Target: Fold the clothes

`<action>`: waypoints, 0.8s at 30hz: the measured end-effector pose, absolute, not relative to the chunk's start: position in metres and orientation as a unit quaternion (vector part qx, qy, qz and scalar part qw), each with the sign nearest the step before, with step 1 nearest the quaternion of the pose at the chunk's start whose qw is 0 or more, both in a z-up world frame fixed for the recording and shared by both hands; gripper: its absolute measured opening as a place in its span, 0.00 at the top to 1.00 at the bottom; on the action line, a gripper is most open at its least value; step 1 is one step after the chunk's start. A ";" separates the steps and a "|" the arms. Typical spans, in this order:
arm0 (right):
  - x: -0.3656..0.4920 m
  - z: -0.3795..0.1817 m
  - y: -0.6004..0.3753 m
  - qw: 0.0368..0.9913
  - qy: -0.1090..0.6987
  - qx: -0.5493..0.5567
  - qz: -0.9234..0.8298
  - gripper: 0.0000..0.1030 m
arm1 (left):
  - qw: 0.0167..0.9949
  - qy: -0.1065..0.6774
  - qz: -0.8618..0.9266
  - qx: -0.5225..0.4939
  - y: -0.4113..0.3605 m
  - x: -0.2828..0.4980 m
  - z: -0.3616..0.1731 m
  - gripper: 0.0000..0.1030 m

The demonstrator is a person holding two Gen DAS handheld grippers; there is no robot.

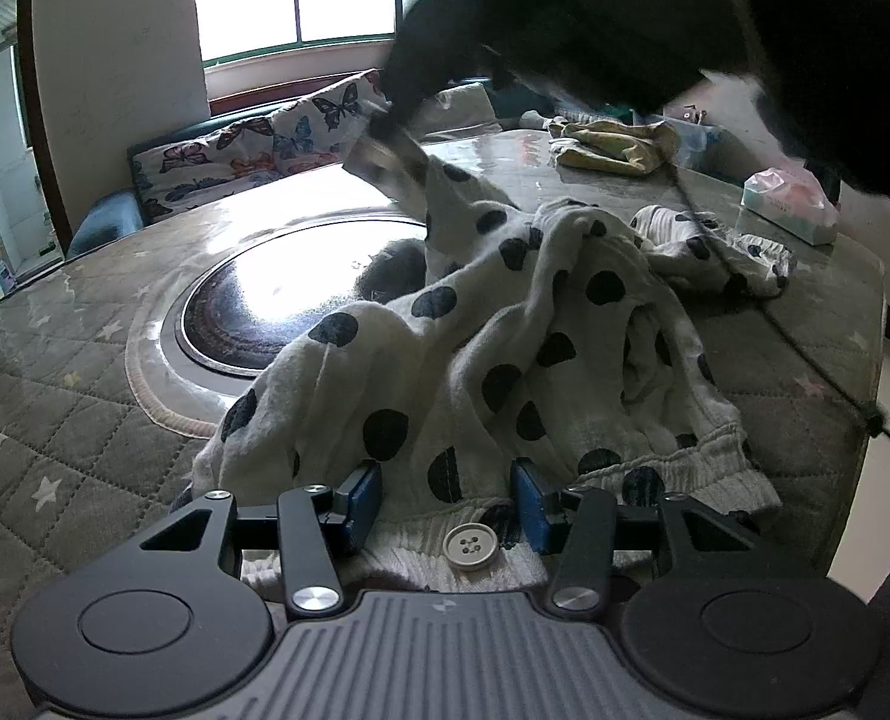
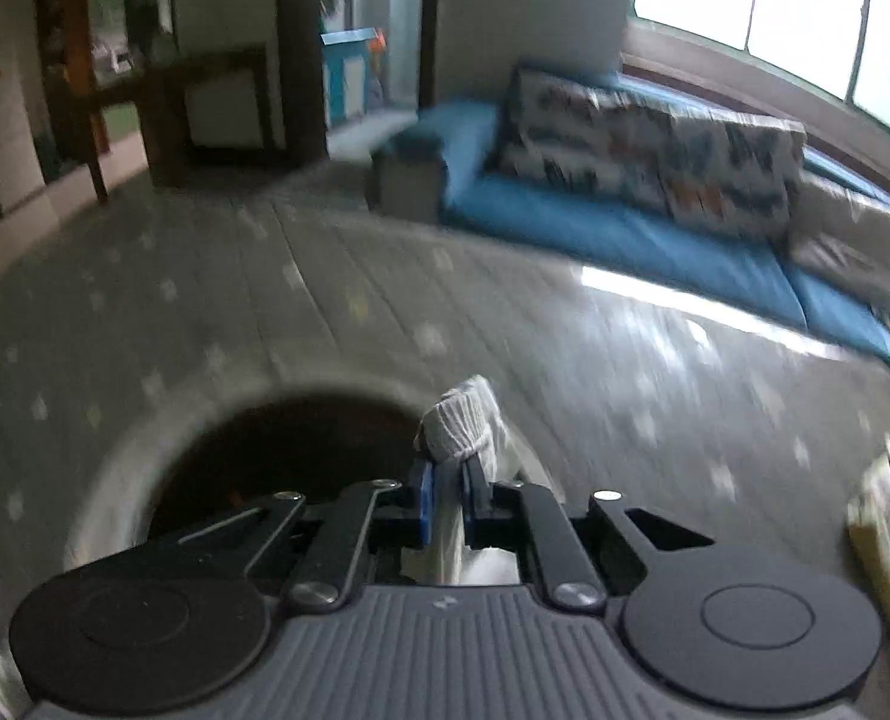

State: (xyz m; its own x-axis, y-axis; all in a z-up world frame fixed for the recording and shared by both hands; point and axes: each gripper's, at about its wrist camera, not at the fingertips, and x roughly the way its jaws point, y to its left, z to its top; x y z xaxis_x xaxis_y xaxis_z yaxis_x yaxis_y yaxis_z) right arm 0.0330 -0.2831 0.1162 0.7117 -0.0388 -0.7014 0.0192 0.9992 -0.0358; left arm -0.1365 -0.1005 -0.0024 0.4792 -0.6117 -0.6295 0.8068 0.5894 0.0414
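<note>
- Two grippers are working on one white garment with dark polka dots [image 1: 505, 324], which is lying crumpled on a quilted grey table [image 1: 84, 420].
- Left gripper [image 1: 448, 501] is sitting low at the near hem, its blue-padded fingers [image 1: 365, 495] standing apart on either side of the ribbed waistband [image 1: 685, 474], with a pale four-hole button [image 1: 472, 547] lying between them. Nothing is being pinched here yet.
- Right gripper [image 2: 448, 501] is closing its fingers together on a ribbed white cuff [image 2: 466, 423], which is poking out beyond the tips. In the left wrist view this same gripper is appearing as a dark blurred shape lifting a sleeve end above the far side of the table.
- Garment's middle is bunching in loose ridges between the two grippers, partly covering a dark round glossy inset [image 1: 276, 294] in the tabletop.
- Further out, a yellow cloth [image 1: 613, 147] and a pink tissue packet [image 1: 787, 204] are resting near the far edge, well apart from the garment. A butterfly-print cushion [image 1: 252, 144] is leaning on a blue sofa [image 2: 625, 228] beyond.
- Judging the step: the sleeve is being drawn out to spread the garment. Doing it well probably means closing the left fingers on the waistband first, then pulling the cuff outward gently so the fabric is flattening rather than dragging across the table.
</note>
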 end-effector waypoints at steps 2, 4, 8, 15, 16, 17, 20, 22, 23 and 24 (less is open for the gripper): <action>0.047 0.127 -0.273 0.932 0.363 -0.013 -0.007 0.93 | 0.845 0.290 -0.418 0.167 -0.101 -0.137 -0.002 0.50; 0.060 0.138 -0.262 0.938 0.346 -0.013 0.002 0.93 | 0.846 0.291 -0.415 0.165 -0.101 -0.138 -0.002 0.50; 0.085 0.155 -0.242 0.947 0.320 -0.014 0.019 0.93 | 0.846 0.296 -0.414 0.162 -0.100 -0.138 -0.001 0.50; 0.125 0.175 -0.209 0.957 0.285 -0.018 0.051 0.93 | 0.846 0.302 -0.412 0.153 -0.099 -0.136 -0.001 0.50; 0.130 0.178 -0.204 0.958 0.280 -0.018 0.055 0.93 | 0.846 0.304 -0.412 0.152 -0.098 -0.136 -0.001 0.50; 0.136 0.180 -0.200 0.959 0.275 -0.019 0.060 0.93 | 0.845 0.306 -0.411 0.152 -0.098 -0.137 0.000 0.50; 0.147 0.182 -0.191 0.961 0.266 -0.015 0.071 0.92 | 0.844 0.309 -0.411 0.152 -0.099 -0.136 0.001 0.50; 0.150 0.182 -0.189 0.959 0.273 -0.016 0.072 0.87 | 0.844 0.310 -0.411 0.152 -0.099 -0.136 0.001 0.50; 0.151 0.182 -0.189 0.958 0.277 -0.019 0.073 0.87 | 0.844 0.311 -0.411 0.151 -0.099 -0.135 0.001 0.49; 0.149 0.182 -0.189 0.956 0.282 -0.027 0.074 0.85 | 0.844 0.311 -0.411 0.151 -0.099 -0.135 0.001 0.49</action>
State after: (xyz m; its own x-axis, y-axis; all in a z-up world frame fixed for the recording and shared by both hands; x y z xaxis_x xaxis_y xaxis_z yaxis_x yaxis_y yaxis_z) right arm 0.1492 -0.1888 0.1820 0.8301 0.1256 -0.5433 -0.1564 0.9876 -0.0107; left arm -0.1349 -0.0993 0.0009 0.4687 -0.5989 -0.6494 0.7869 0.6171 -0.0012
